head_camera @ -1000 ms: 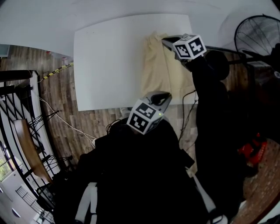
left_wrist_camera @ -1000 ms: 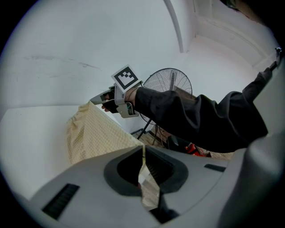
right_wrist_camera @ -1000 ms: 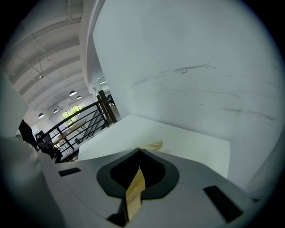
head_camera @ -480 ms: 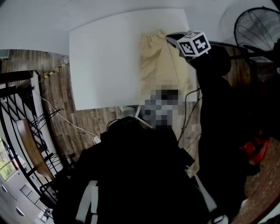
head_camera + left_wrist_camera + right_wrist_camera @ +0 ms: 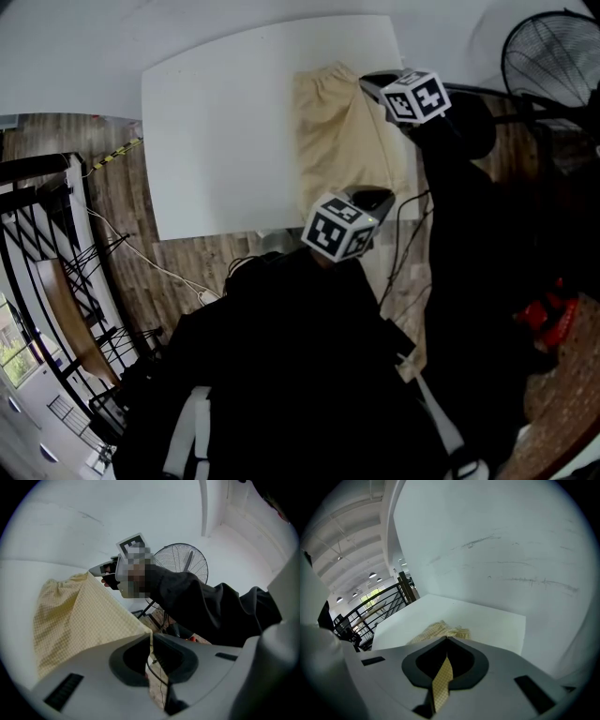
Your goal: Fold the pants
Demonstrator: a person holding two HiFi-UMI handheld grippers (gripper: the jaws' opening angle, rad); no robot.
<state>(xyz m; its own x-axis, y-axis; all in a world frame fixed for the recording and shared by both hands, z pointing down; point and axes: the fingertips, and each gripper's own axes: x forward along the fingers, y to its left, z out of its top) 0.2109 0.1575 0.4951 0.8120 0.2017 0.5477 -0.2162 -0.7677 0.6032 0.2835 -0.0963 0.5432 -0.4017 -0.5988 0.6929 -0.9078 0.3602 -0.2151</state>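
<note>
Pale yellow checked pants (image 5: pixel 342 141) lie lengthwise on the right part of the white table (image 5: pixel 225 131), with the gathered waistband at the far end. My left gripper (image 5: pixel 375 198) is at the table's near edge, shut on a near corner of the pants (image 5: pixel 93 616); the cloth runs taut out of its jaws (image 5: pixel 151 637). My right gripper (image 5: pixel 367 83) is at the far right side of the pants, shut on a strip of the yellow cloth (image 5: pixel 443 679). In the left gripper view the right gripper (image 5: pixel 104 572) holds the far end of that same stretched edge.
A black standing fan (image 5: pixel 551 66) is to the right of the table, also in the left gripper view as the fan (image 5: pixel 180 566). Cables (image 5: pixel 141 262) trail on the wooden floor in front. A black railing (image 5: pixel 37 281) runs along the left. A white wall (image 5: pixel 497 541) rises behind the table.
Both grippers have sunk toward the table with the cloth. The left one has moved up and right to the near table edge, and the pants now lie wider and flatter.
</note>
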